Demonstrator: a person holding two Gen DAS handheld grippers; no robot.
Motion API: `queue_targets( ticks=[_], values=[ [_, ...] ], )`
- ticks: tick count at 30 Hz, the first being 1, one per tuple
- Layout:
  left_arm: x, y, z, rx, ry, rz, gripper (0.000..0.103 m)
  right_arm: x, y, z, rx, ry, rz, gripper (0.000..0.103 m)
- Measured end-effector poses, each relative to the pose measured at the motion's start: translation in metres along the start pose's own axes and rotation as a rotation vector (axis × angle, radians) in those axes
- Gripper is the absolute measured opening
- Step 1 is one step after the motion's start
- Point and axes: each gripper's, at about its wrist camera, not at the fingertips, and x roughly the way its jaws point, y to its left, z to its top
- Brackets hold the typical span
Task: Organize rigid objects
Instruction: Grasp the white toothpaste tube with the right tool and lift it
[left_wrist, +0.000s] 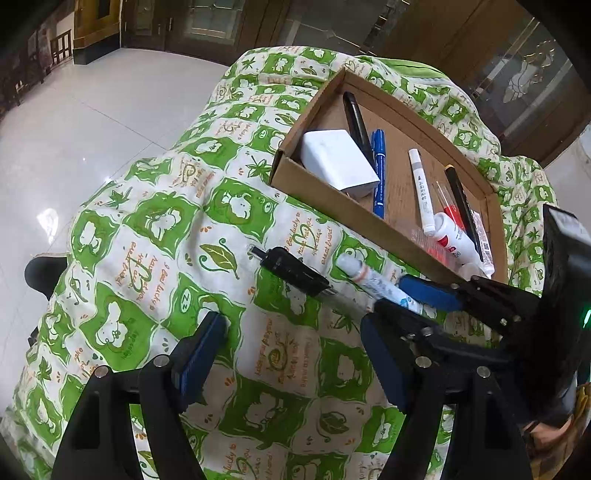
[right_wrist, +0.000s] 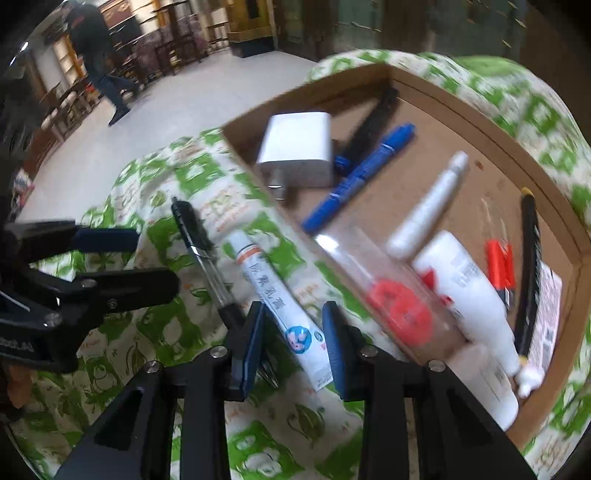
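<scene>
Ointment tube (right_wrist: 280, 295) lies between the right gripper (right_wrist: 293, 339) fingers, narrowly parted; left gripper (left_wrist: 291, 354) gapes empty.

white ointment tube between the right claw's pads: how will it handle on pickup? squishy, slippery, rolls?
The tube looks like soft, partly flattened packaging, so it probably dents under the right claw rather than staying stiff. Its glossy printed skin may slip. Lying on the quilt, with a flat crimped end, it seems unlikely to roll.
</scene>
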Motion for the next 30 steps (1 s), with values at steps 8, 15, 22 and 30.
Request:
queue_targets(
  ticks=[8,15,22,30],
  values=[
    [-0.005,-0.004,-0.006,-0.004,-0.002,-0.007,0.08,-0.013,-0.024,-0.012,0.211,0.047,0.104,0.017],
    [0.01,-0.024,0.002,-0.045,0.026,0.049,0.079,-0.03,-0.054,-0.055,0.511,0.153,0.187,0.017],
    [0.034,-0.04,0.015,-0.109,0.073,0.218,0.079,-0.027,-0.046,-0.06,0.484,0.164,0.153,0.017],
    [0.02,-0.033,0.01,-0.009,0.082,0.224,0.039,-0.024,-0.049,-0.057,0.488,0.153,0.165,0.017]
  ],
)
